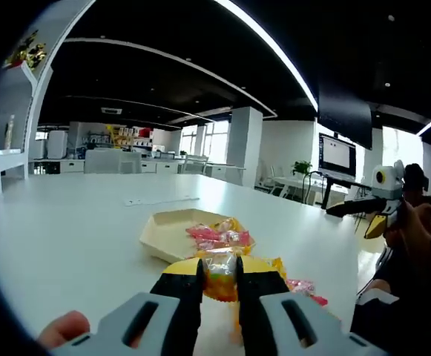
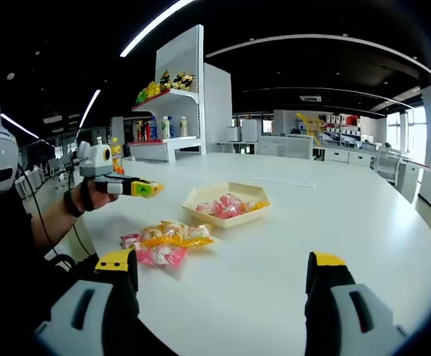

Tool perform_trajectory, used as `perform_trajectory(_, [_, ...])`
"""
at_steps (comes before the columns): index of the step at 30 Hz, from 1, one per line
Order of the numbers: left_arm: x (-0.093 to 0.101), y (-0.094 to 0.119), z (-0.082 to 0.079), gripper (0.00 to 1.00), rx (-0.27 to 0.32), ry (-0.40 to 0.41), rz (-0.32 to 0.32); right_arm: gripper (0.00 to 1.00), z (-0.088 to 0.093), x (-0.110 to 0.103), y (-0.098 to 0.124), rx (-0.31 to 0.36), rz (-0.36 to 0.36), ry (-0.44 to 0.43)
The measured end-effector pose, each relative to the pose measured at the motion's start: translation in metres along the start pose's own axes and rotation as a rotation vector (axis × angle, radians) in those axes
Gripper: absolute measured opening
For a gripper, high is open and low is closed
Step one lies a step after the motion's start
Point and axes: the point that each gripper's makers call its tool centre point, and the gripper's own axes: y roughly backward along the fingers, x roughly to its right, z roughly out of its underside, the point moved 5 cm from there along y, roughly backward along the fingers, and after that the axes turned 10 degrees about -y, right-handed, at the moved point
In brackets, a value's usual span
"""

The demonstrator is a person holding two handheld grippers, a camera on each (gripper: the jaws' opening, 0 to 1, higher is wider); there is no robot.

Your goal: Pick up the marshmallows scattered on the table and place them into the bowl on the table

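Observation:
My left gripper [image 1: 219, 276] is shut on a yellow-wrapped marshmallow [image 1: 221, 273], held above the table on the near side of the cream hexagonal bowl [image 1: 163, 231]. Pink and yellow marshmallows [image 1: 216, 236] lie in the bowl. In the right gripper view the left gripper [image 2: 145, 188] hangs left of the bowl [image 2: 200, 197], with yellow showing at its tip. Several pink and yellow wrapped marshmallows [image 2: 167, 241] lie on the white table [image 2: 289, 245] in front of the bowl. My right gripper [image 2: 221, 278] stands wide open with nothing between its jaws, and it also shows far right [image 1: 376, 215].
A thin white strip [image 2: 282, 180] lies on the table beyond the bowl. A white shelf [image 2: 172, 141] with bottles and toys stands behind the left side. A person's arm [image 2: 52, 215] reaches in from the left. A monitor [image 1: 337, 156] stands past the table's far right edge.

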Motion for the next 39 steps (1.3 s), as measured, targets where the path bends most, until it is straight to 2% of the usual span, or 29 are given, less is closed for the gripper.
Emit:
perform_trajectory(10, [0.001, -0.004, -0.018, 0.18, 0.017, -0.027, -0.002, 0.91, -0.003, -0.002, 0.001, 0.005, -0.005, 0.009])
perform_trajectory(22, [-0.003, -0.012, -0.032, 0.18, 0.027, -0.063, -0.012, 0.91, -0.002, -0.001, 0.001, 0.001, -0.002, 0.01])
perform_trajectory(28, [-0.006, -0.019, -0.039, 0.18, 0.022, -0.076, -0.006, 0.91, -0.001, -0.002, 0.002, 0.003, -0.002, 0.008])
perform_trajectory(39, [-0.013, -0.037, -0.042, 0.18, -0.018, -0.108, 0.026, 0.91, -0.002, 0.001, 0.006, 0.006, 0.008, 0.009])
